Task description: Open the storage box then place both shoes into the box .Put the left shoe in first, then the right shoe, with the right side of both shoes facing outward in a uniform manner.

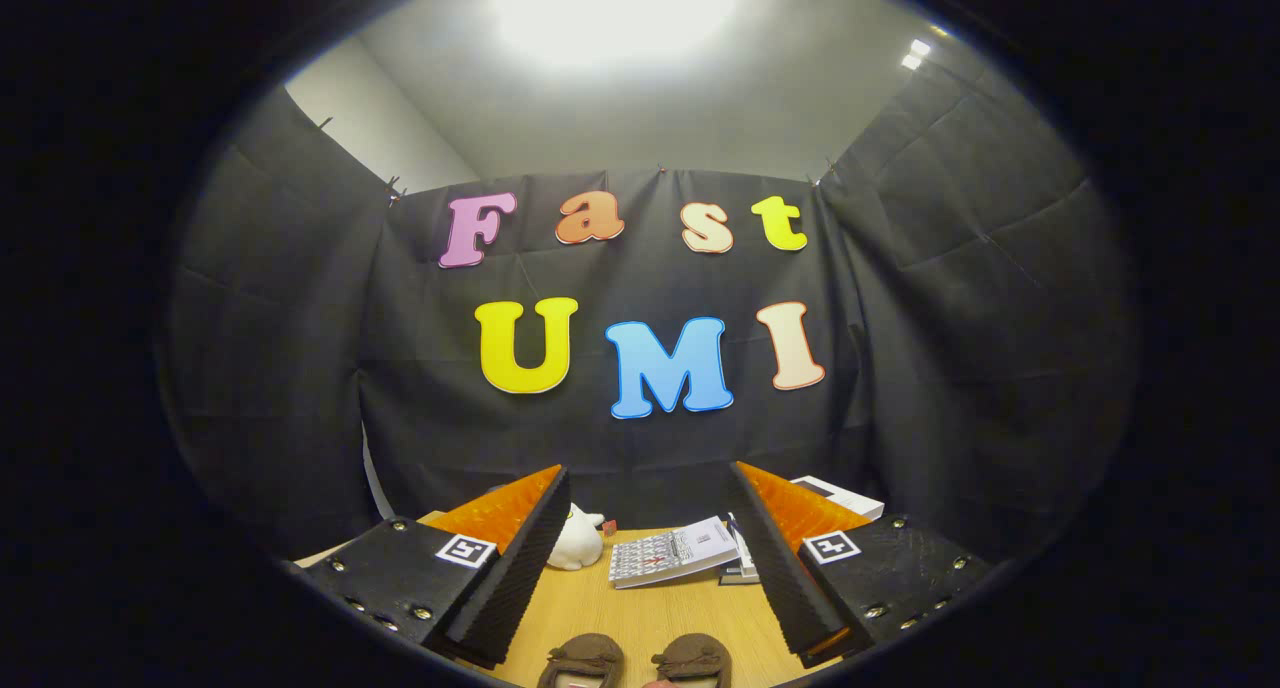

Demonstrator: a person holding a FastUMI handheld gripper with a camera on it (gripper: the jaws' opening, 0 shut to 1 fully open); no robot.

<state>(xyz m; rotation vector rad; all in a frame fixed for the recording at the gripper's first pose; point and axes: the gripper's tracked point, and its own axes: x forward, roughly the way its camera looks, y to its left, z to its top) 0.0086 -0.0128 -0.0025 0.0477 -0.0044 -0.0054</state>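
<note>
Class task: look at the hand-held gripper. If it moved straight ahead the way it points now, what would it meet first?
Probably the open booklet on the wooden table, lying beyond the open hand-held gripper. The two brown shoes sit nearer, low between its fingers, and might pass underneath. Depth is unclear.

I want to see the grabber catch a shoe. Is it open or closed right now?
Open. The gripper has its fingers spread wide with bare table between them, pressing on nothing. The two brown shoes lie on the table between them.
</note>
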